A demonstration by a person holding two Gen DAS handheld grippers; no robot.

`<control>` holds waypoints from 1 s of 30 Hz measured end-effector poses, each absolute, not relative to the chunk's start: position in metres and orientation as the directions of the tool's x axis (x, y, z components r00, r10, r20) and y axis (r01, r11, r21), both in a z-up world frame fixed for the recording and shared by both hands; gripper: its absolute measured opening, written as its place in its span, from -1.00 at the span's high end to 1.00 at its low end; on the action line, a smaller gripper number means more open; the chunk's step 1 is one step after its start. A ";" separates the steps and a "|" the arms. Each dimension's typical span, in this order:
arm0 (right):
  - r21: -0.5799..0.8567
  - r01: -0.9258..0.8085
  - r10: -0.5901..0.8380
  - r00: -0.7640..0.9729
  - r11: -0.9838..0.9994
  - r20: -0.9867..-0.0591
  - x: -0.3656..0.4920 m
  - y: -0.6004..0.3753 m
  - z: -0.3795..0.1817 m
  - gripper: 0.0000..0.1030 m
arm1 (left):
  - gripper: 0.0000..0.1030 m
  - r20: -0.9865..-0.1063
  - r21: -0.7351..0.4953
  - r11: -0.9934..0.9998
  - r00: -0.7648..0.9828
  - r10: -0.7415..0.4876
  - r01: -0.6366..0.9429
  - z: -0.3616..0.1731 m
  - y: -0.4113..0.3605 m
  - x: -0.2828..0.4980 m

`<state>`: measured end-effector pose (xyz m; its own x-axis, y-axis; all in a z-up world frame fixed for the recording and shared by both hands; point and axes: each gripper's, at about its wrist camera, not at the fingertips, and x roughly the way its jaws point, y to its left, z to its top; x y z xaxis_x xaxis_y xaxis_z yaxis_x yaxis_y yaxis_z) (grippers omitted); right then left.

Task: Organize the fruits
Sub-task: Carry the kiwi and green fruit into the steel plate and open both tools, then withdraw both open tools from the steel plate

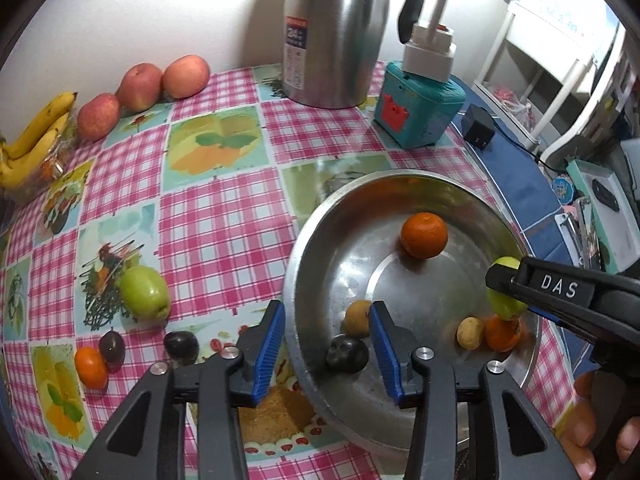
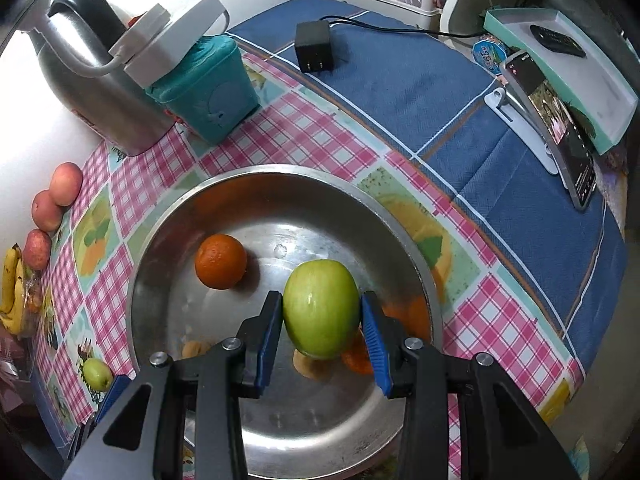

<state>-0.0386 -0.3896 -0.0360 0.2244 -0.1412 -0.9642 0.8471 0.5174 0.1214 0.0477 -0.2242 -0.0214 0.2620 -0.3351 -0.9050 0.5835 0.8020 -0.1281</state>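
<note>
We're mid-load: the steel bowl [image 2: 400,248] on the checked tablecloth [image 1: 224,216] already holds several fruits. Our right gripper [image 2: 322,330] clamps a green apple [image 2: 322,314] above the bowl; next, lower and release. Left gripper [image 1: 327,354] stands open, empty, over a dark plum [image 1: 347,354] in the bowl.

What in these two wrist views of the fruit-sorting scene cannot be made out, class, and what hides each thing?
- Left wrist view: most of the green fruit, covered by the right gripper.
- Right wrist view: the fruits beneath that green fruit; only orange and tan slivers show.
- Left wrist view: the bananas, cut off by the picture's edge.
- Right wrist view: the phone screen, too small to read.
- Left wrist view: the flask top, beyond the frame.
</note>
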 end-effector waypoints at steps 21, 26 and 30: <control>0.096 0.814 -0.154 0.222 0.574 -0.963 -0.033 -0.382 -0.038 -0.33 | -0.93 -0.938 -0.137 0.942 0.266 -0.223 0.306 -0.034 -0.159 0.081; 0.089 0.806 -0.160 0.222 0.585 -0.962 -0.033 -0.379 -0.036 -0.33 | -1.00 -0.939 -0.127 0.955 0.278 -0.203 0.270 -0.033 -0.147 0.085; 0.090 0.804 -0.162 0.227 0.588 -0.960 -0.033 -0.378 -0.034 -0.55 | -1.00 -0.941 -0.121 0.964 0.281 -0.187 0.237 -0.035 -0.138 0.088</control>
